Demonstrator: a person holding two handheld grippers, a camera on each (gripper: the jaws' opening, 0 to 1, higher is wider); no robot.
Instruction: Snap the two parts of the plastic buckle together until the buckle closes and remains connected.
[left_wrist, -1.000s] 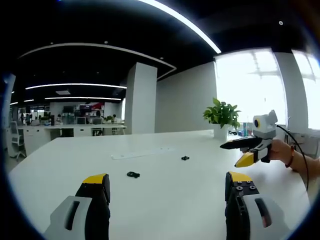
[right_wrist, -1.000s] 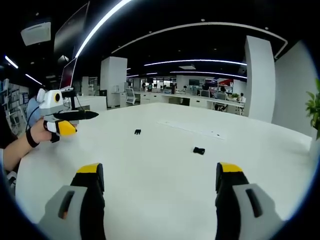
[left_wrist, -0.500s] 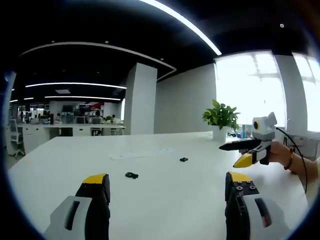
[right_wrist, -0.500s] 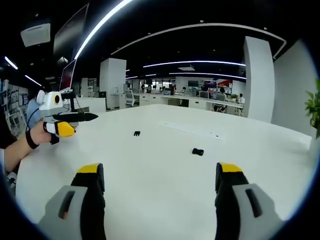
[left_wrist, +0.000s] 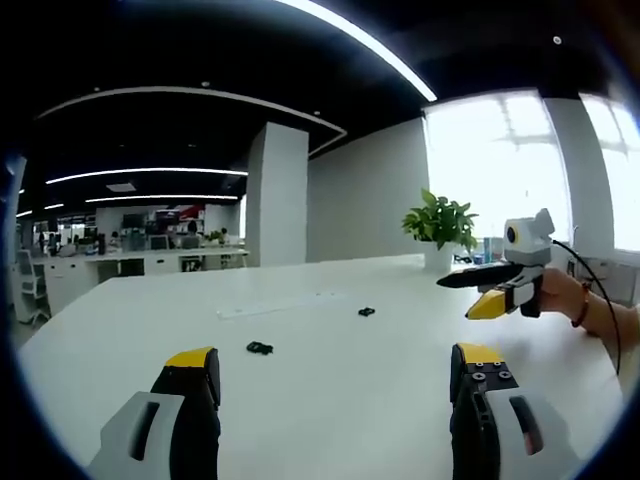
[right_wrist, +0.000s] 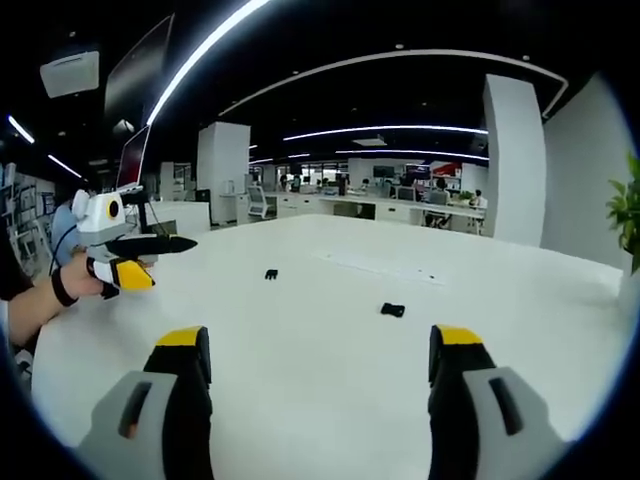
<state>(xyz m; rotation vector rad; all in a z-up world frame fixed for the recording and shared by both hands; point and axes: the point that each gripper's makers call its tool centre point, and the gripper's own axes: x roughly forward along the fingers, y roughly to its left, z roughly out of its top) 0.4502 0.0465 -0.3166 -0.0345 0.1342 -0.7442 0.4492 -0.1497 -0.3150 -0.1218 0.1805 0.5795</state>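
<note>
Two small black buckle parts lie apart on the white table (left_wrist: 330, 340). In the left gripper view one part (left_wrist: 259, 348) lies nearer me and the other part (left_wrist: 367, 311) farther right. In the right gripper view one part (right_wrist: 392, 310) lies ahead and the other part (right_wrist: 271, 274) farther left. My left gripper (left_wrist: 335, 375) hovers above the table, open and holding nothing, well short of both parts. My right gripper (right_wrist: 318, 360) is likewise open and holding nothing. The right gripper (left_wrist: 500, 285) also appears held in a hand, and so does the left gripper (right_wrist: 125, 250).
A thin white strip (left_wrist: 280, 303) lies flat on the table beyond the parts. A potted plant (left_wrist: 440, 225) stands at the far table edge by the window. Desks, a pillar (right_wrist: 515, 160) and office furniture fill the background.
Both views have drifted slightly with the hands. The buckle parts lie where they were and both grippers stay open.
</note>
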